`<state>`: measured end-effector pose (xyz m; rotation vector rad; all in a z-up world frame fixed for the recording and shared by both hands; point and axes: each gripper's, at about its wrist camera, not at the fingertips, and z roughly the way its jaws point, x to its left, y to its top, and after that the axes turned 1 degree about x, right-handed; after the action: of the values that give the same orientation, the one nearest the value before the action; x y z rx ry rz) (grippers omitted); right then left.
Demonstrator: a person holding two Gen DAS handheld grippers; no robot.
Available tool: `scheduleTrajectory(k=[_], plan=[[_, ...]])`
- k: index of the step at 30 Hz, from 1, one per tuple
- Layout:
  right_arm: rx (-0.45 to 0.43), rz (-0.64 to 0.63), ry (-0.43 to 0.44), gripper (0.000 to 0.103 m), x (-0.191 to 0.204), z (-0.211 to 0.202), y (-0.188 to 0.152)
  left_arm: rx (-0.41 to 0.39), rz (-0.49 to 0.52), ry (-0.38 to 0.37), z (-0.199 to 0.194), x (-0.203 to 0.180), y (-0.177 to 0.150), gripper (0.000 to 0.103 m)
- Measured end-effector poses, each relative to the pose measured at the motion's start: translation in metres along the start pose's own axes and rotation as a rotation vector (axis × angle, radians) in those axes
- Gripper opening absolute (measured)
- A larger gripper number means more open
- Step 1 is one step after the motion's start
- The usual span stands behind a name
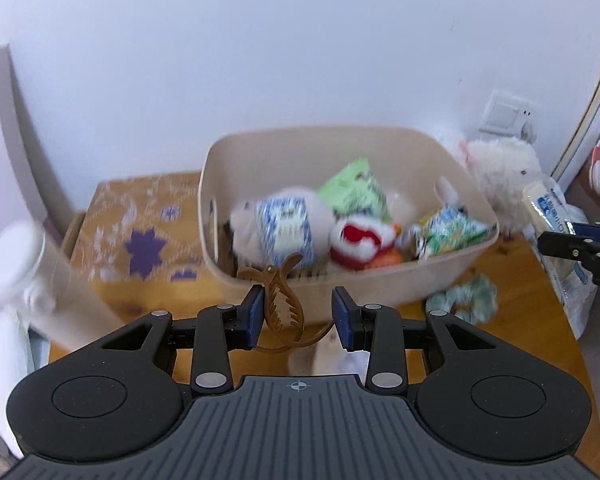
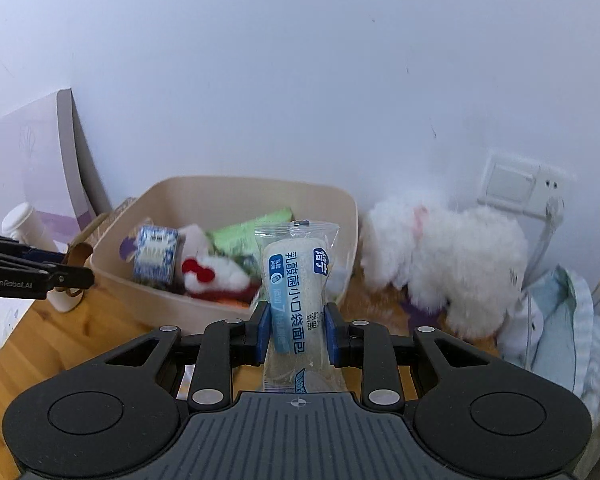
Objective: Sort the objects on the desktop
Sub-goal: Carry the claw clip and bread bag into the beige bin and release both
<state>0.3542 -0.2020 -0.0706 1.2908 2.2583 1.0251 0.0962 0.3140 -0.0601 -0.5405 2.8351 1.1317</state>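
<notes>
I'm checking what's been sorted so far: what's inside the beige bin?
The bin holds a blue-patterned box, a green packet, a red-and-white plush and another green-white packet. Whatever lies beneath them is covered.

The bread packet (image 2: 296, 300), at 6 o'clock, reads "乳酸菌小口袋面包". The left gripper (image 2: 36, 270), at 9 o'clock, is marked "GenRobot.AI".
</notes>
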Motion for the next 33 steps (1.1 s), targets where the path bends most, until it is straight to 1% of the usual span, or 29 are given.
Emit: scheduleTrajectory(k=[3,8,13,19,23,25,27,30,33], plan=[[-0.022,0.018,0.010,0.027,-0.002,0.003,0.013,-0.028,0.007,0.011,0.004,-0.004,0.015,0.037],[-0.047,0.020,0.024,0.027,0.001,0.013,0.030,-0.046,0.017,0.029,0.015,-0.009,0.037,0.037],[-0.064,0.001,0.023,0.027,0.007,0.027,0.044,-0.044,0.002,0.048,0.034,-0.014,0.053,0.037],[-0.066,-0.004,-0.011,0.026,0.009,0.052,0.051,-0.030,0.018,0.080,0.059,-0.022,0.063,0.037],[-0.042,0.004,-0.028,0.026,0.007,0.073,0.051,-0.010,0.015,0.095,0.074,-0.026,0.064,0.037],[-0.030,-0.004,-0.025,0.026,0.009,0.081,0.051,0.006,0.022,0.115,0.082,-0.028,0.063,0.037],[-0.017,-0.016,-0.015,0.026,0.011,0.089,0.051,0.019,0.028,0.140,0.088,-0.029,0.063,0.037],[0.016,-0.033,0.005,0.027,0.016,0.099,0.050,0.041,0.020,0.151,0.098,-0.025,0.062,0.037],[0.040,-0.052,0.010,0.027,0.020,0.108,0.047,0.064,0.043,0.160,0.107,-0.025,0.058,0.037]])
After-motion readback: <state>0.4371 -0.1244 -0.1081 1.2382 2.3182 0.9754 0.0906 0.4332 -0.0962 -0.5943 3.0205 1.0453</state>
